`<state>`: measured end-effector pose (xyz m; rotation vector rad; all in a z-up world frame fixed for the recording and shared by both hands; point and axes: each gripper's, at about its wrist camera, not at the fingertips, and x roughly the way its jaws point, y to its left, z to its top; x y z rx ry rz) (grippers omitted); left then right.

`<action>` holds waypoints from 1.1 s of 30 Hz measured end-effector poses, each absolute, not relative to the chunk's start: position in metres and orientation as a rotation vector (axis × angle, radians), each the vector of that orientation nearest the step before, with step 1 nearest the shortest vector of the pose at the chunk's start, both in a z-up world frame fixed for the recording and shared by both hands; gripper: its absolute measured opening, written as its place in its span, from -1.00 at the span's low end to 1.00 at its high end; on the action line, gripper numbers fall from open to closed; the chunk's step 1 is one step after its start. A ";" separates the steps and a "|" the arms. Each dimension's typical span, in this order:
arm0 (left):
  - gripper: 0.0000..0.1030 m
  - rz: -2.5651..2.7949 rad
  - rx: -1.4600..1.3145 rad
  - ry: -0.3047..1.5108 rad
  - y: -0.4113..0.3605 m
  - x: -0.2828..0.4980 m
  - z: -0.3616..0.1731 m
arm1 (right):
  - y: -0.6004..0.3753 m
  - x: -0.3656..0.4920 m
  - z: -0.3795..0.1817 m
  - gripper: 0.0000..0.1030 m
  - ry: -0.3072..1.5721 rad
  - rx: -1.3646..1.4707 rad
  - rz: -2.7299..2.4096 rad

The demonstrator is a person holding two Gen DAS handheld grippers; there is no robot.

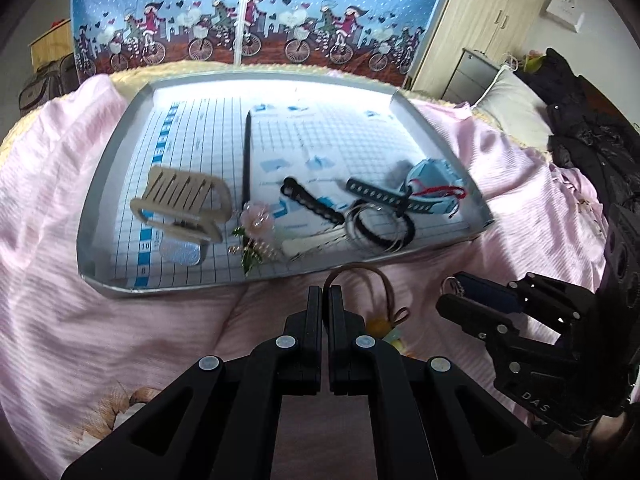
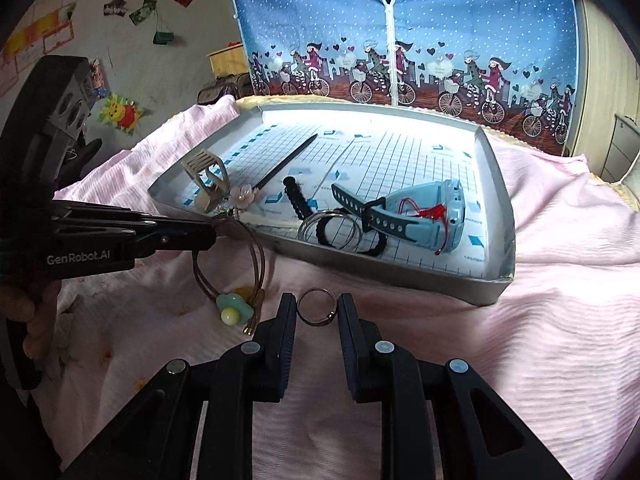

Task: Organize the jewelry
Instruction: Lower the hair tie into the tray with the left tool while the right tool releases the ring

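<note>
Right gripper (image 2: 317,312) grasps a small metal ring (image 2: 316,306) between its fingers, low over the pink bedspread (image 2: 520,340), just near of the tray (image 2: 496,200). Left gripper (image 1: 325,300) is clenched on a brown hair tie (image 2: 224,264) with a pale blue flower charm (image 2: 232,307), dangling left of the ring. In the tray: blue watch (image 2: 424,216), key rings (image 2: 332,226), black hair tie (image 2: 372,246), black clip (image 2: 296,196), beige claw clip (image 1: 184,204), pink flower hairpin (image 1: 256,220).
</note>
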<state>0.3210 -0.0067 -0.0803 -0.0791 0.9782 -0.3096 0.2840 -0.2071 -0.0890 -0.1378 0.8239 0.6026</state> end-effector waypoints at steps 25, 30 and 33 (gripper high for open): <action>-0.99 -0.314 -0.202 0.732 0.003 0.334 -0.019 | -0.209 0.297 -0.060 -0.61 0.689 -0.084 0.566; -0.99 -0.316 -0.256 0.735 0.017 0.345 -0.025 | -0.198 0.313 -0.067 -0.61 0.699 -0.073 0.561; -0.99 -0.312 -0.269 0.770 0.022 0.353 -0.035 | -0.190 0.318 -0.075 -0.61 0.720 -0.091 0.564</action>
